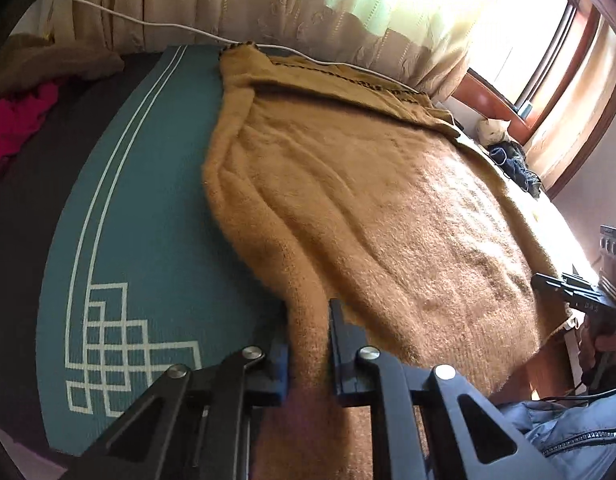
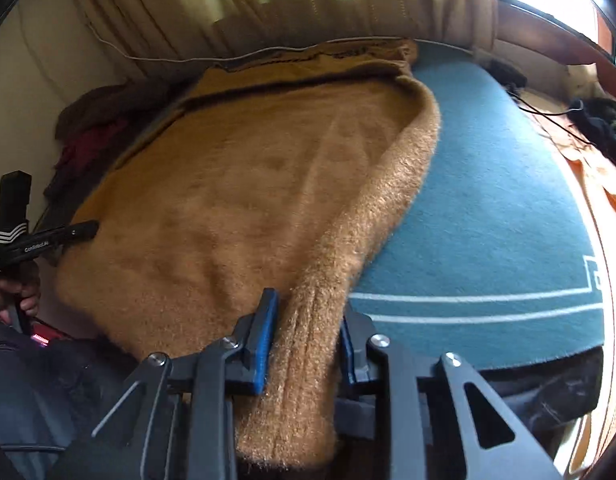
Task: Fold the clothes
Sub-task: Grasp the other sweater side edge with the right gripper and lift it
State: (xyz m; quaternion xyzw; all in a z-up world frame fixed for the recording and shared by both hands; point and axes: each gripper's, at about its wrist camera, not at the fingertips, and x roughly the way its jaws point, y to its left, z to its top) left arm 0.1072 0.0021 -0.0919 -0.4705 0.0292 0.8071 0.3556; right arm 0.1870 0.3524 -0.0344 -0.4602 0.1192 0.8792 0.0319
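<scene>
A fuzzy tan sweater (image 1: 368, 220) (image 2: 227, 200) lies spread flat on a teal mat (image 1: 147, 200) (image 2: 488, 200). My left gripper (image 1: 310, 340) is at the sweater's near left edge, shut on a thick roll of the knit that fills the gap between its fingers. At the near right edge my right gripper (image 2: 308, 320) is likewise shut on a bunched strip of the fabric. Each gripper shows in the other's view: the right gripper (image 1: 548, 284) at the far right, the left gripper (image 2: 83, 232) at the far left, both level with the sweater's near edge.
A curtain (image 1: 308, 12) and a white cable (image 1: 147, 22) run along the far side. Magenta clothes (image 1: 15, 120) lie left of the mat, dark clothes (image 1: 516, 160) to the right. A hand (image 1: 600, 344) and a blue jacket (image 1: 568, 436) sit near the front edge.
</scene>
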